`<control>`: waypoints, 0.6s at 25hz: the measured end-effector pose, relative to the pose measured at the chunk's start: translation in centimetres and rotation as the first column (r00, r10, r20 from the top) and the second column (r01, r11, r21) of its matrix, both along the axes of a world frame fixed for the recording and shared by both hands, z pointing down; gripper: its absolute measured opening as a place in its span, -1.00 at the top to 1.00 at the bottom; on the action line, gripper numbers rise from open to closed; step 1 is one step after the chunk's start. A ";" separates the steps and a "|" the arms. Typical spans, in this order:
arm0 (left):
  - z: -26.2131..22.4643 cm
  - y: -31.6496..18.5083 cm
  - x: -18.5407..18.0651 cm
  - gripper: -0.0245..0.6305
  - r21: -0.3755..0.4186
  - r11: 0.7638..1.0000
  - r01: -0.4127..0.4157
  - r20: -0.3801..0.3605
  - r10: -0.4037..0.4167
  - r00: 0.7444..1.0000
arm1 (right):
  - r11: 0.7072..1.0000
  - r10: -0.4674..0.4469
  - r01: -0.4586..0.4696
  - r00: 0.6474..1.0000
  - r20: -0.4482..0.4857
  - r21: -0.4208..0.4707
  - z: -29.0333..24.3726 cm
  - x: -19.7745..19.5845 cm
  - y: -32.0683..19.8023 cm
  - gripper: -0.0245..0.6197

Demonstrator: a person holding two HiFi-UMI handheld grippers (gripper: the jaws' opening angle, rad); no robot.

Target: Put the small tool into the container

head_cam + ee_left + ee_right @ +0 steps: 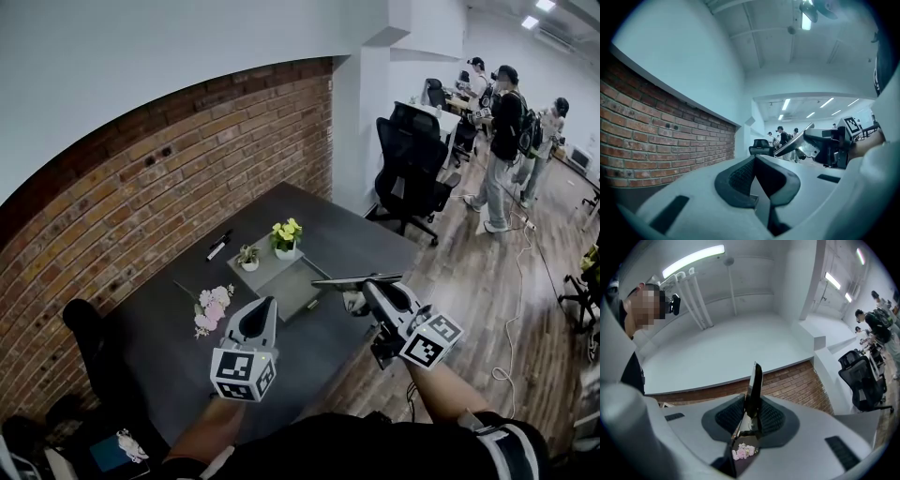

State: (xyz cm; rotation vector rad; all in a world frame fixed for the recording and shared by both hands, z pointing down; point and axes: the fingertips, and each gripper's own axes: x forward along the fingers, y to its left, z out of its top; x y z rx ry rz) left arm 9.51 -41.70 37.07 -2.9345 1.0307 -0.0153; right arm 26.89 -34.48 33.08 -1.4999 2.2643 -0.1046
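At centre, a grey tray (298, 292) sits beside two potted plants (286, 239). Right fingers (729, 420) pinch a flat tool (753, 380); left fingers (740, 176) meet.

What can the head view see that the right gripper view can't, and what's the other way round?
Only the head view: a yellow-flowered plant, a black pen and the left gripper. Only the right gripper view: the long lamp overhead. Both: the brick wall, the pink flowers, and the thin dark plate that the right gripper pinches.
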 end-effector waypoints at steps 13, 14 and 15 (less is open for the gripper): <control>0.0 -1.2 -2.7 0.90 -0.002 0.997 0.080 0.003 -0.080 0.997 | 0.999 -0.032 0.031 0.999 -0.024 -0.031 1.3 -0.4 -3.6 0.66; 0.1 -1.4 -3.0 0.90 -0.005 0.996 0.088 0.003 -0.088 0.996 | 0.999 -0.031 0.030 0.999 -0.027 -0.038 1.6 -0.4 -4.1 0.66; 0.2 -1.6 -3.3 0.90 -0.007 0.996 0.094 0.003 -0.094 0.996 | 0.999 -0.029 0.028 0.999 -0.031 -0.046 1.9 -0.4 -4.6 0.66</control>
